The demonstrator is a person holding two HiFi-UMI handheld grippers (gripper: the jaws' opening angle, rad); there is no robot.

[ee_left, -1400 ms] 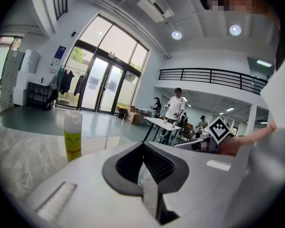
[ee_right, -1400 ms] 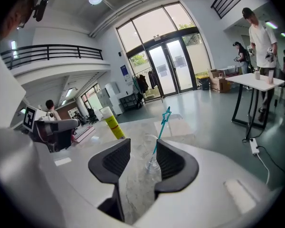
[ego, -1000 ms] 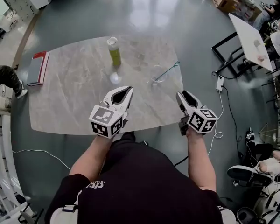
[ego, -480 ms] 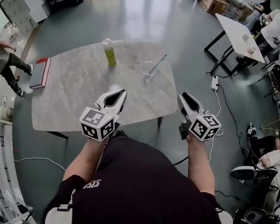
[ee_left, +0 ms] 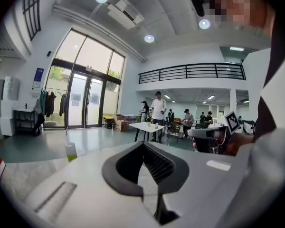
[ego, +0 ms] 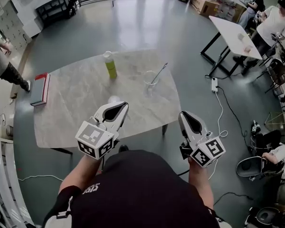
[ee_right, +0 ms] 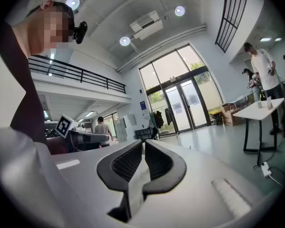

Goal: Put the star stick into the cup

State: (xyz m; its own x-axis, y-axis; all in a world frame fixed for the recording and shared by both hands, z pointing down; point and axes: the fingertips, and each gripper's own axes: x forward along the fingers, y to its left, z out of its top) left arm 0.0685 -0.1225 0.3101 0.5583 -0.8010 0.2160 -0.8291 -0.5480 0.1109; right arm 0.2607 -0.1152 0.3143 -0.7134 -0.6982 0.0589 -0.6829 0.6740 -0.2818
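Right gripper point(ee_right: 143, 146): your jaws have just been closing and now stand all but pressed together, a thin slit between the pads and nothing in it. Left gripper point(ee_left: 142, 146): tips pressed together, also empty. In the head view both sit at the near edge of the table point(ego: 76, 113), well apart from the work. Star stick point(ego: 159, 72): it stands in the cup point(ego: 149, 81), lower end inside and upper end leaning out over the rim toward 1 o'clock. The cup is on the far half of the table, at 11 o'clock from your right gripper and 1 o'clock from your left. A green bottle point(ego: 110, 65) stands at 10 o'clock from the cup, clear of it, and a book point(ego: 40, 88) lies at the table's 9 o'clock edge. Judgement: the placing looks done. Handling, should you need to reseat it: the stick reads as thin, stiff and very light, so a gentle pinch is enough; a smooth shaft may swivel between the pads. Take it on the bare shaft just above the rim, jaws across it. I cannot tell which end carries the star. The cup looks clear, light and easy to tip, so draw along the stick's own lean, not sideways against the rim.
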